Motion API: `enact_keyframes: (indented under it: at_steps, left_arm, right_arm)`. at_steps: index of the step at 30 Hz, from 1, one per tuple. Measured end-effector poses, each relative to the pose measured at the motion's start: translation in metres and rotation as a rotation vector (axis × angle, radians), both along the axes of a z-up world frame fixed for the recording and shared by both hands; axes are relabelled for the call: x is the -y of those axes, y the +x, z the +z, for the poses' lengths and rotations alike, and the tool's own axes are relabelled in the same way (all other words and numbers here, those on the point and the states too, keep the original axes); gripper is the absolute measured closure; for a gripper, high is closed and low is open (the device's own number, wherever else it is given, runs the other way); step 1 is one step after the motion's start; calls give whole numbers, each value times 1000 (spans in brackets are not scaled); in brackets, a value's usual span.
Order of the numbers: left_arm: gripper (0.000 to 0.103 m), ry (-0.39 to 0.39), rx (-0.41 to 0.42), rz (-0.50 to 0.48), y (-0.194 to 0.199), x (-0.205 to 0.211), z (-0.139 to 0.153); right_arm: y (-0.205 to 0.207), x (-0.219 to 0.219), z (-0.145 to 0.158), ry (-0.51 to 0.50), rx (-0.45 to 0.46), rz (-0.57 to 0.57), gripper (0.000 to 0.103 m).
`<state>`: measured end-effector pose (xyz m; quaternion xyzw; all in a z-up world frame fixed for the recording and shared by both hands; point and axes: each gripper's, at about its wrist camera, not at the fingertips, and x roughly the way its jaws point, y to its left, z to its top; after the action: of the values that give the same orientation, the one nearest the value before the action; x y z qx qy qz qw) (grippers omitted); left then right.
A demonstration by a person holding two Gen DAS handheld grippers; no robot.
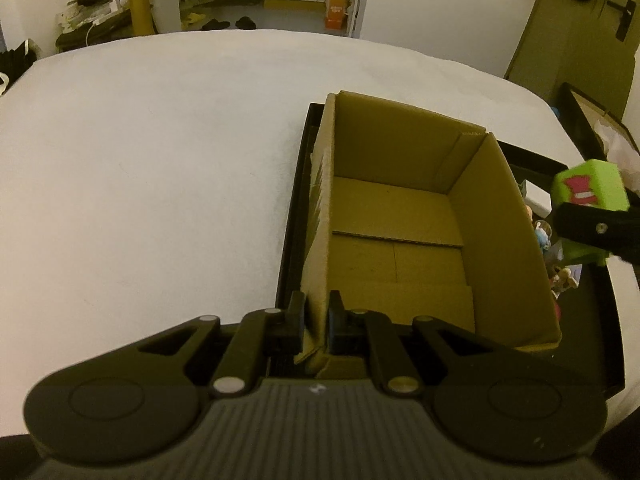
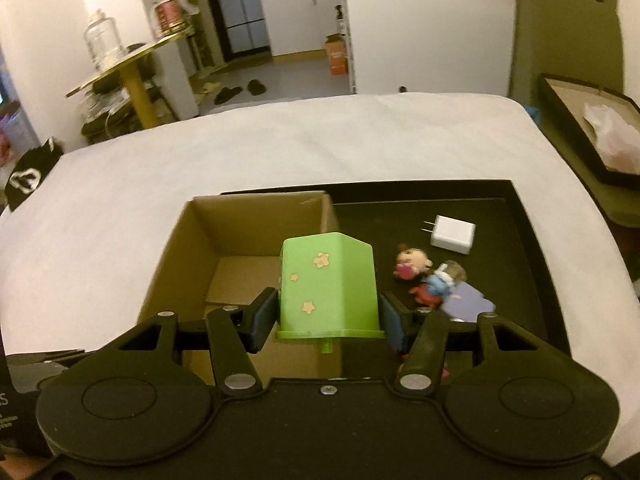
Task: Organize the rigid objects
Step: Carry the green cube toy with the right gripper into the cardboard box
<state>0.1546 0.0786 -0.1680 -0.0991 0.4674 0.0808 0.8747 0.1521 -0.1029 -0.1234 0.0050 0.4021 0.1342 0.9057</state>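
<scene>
White cloth covers the table (image 1: 140, 168), where one black tray (image 2: 520, 216) holds one open, empty cardboard box (image 1: 400, 216). At left, the left gripper (image 1: 316, 320) pinches the box's near wall. To its right, the right gripper (image 2: 328, 320) clamps one green block (image 2: 328, 284) with three yellow stars, raised over the box's right edge. Farther right on the tray lie one white charger (image 2: 454, 234) and two small figurines (image 2: 428, 276).

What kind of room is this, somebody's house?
Probably a home, likely a flat: dark slippers lie on the grey floor, a tall silver fridge stands beyond the doorway, and the white padded surface looks like a bed.
</scene>
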Motion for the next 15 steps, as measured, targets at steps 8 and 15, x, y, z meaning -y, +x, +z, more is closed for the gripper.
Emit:
enact_keyframes:
  at_steps: [8, 15]
  left_arm:
    - [93, -26, -1, 1, 1, -2, -5]
    - [93, -56, 1, 9, 0, -7, -7]
  right_arm:
    - [-3, -34, -5, -65, 49, 115, 49]
    - [-5, -65, -11, -174, 95, 255, 49]
